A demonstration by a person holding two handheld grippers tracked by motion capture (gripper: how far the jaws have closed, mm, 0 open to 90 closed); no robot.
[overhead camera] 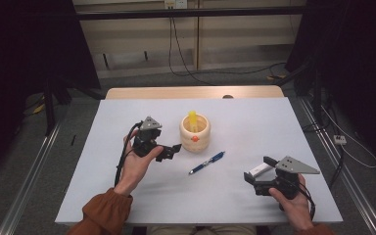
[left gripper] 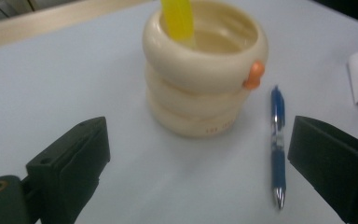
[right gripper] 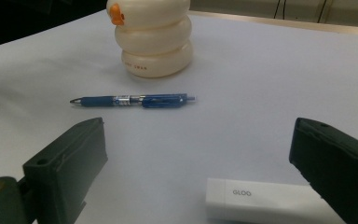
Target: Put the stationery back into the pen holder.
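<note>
The white glue stick (right gripper: 265, 201) lies flat on the table (overhead camera: 254, 122), just beside your right gripper (right gripper: 200, 168), whose jaws stand wide, empty. Square them across its long sides before closing. Your left gripper (left gripper: 200, 163), likewise open, faces the cream holder (left gripper: 204, 70); blue pen (left gripper: 278, 140) beside it.

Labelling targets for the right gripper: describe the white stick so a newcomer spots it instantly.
Start at the cream ring-stacked holder in the middle of the white table, then follow the blue pen toward the person's right. Just past it, between the open jaws of the right gripper, lies the white stick. It is the one flat white bar, printed GLOO, unlike the slim blue pen.
</note>
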